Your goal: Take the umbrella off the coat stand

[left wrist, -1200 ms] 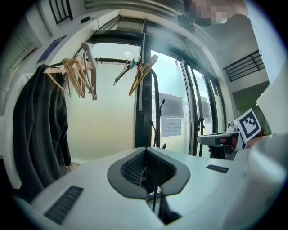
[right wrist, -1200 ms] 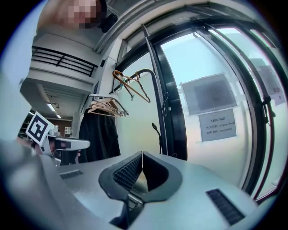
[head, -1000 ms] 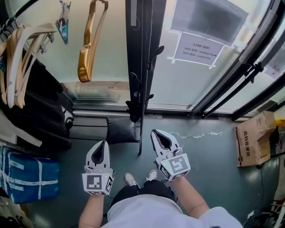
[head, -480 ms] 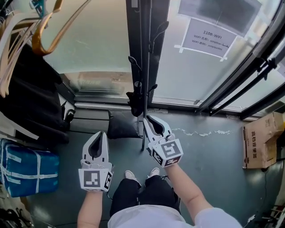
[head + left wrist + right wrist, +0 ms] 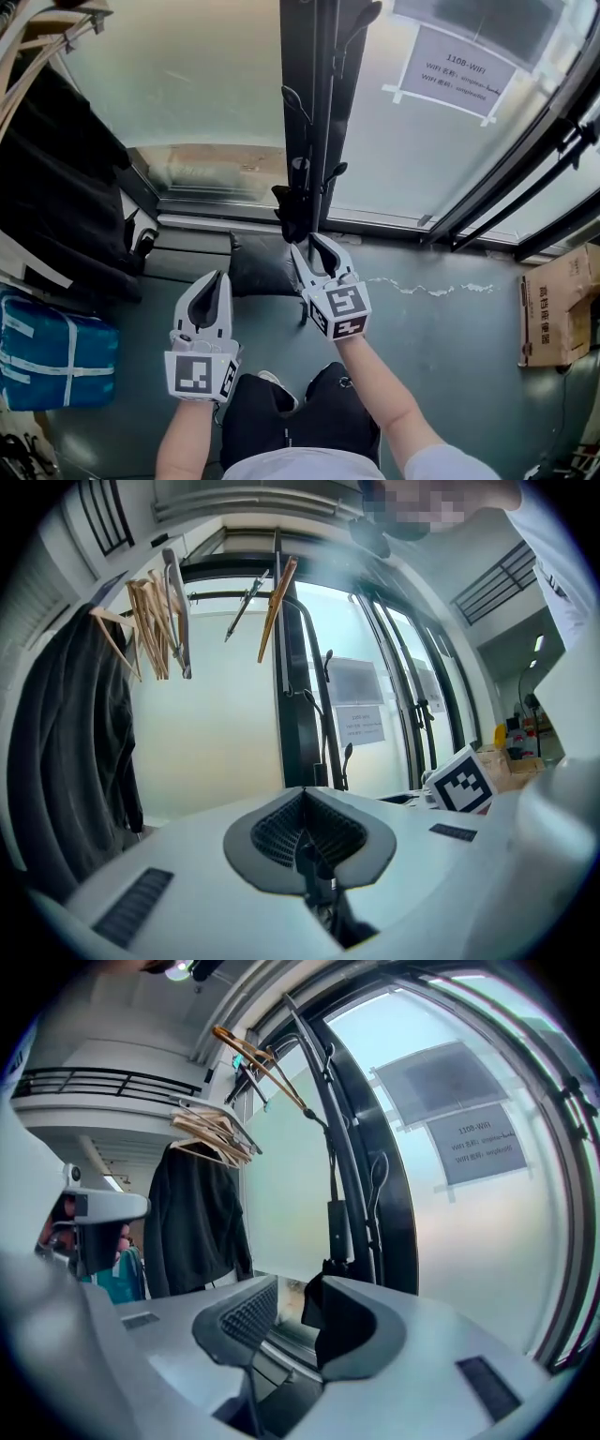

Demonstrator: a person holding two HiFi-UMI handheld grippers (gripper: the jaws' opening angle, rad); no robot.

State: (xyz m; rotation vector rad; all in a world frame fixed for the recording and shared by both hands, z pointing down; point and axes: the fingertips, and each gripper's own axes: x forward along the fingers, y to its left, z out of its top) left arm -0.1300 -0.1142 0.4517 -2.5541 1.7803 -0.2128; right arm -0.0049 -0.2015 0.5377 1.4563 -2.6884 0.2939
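Since a sec ago both hands have come down, & the R gripper (image 5: 309, 246) has gone forward, right up to the umbrella (image 5: 296, 202). Its jaws have just been opening. I think that means the grab is about to start. The umbrella isn't off the coat stand (image 5: 317, 84) yet.

Head view: the umbrella is small, black & folded. It hangs low on the coat stand's pole, by the window. The R gripper's tips sit just under it, near it but not on it as far as I can tell. The L gripper (image 5: 216, 278) waits on the left, well apart from the umbrella. There's a dark coat (image 5: 66, 187) far left w/ a blue bag (image 5: 56, 361) below it, & a cardboard box (image 5: 551, 309) far right. The paper sign (image 5: 457, 70) on the glass says "1108-WIFI". The lines under that are too small to read, same w/ the print on the box.

L gripper view: the L gripper (image 5: 303, 803) has its jaws pressed together w/ nothing in them. The coat stand (image 5: 298, 714) is straight ahead, far off. Wooden hangers (image 5: 155, 621) are up top. The sign (image 5: 361, 724) is too small to read here.

R gripper view: the R gripper (image 5: 295, 1297) has its jaws part way apart, loose, holding nothing. The umbrella (image 5: 339, 1232) shows just past the gap, up against the coat stand (image 5: 361, 1194). The sign (image 5: 478, 1143) is too blurry to read.
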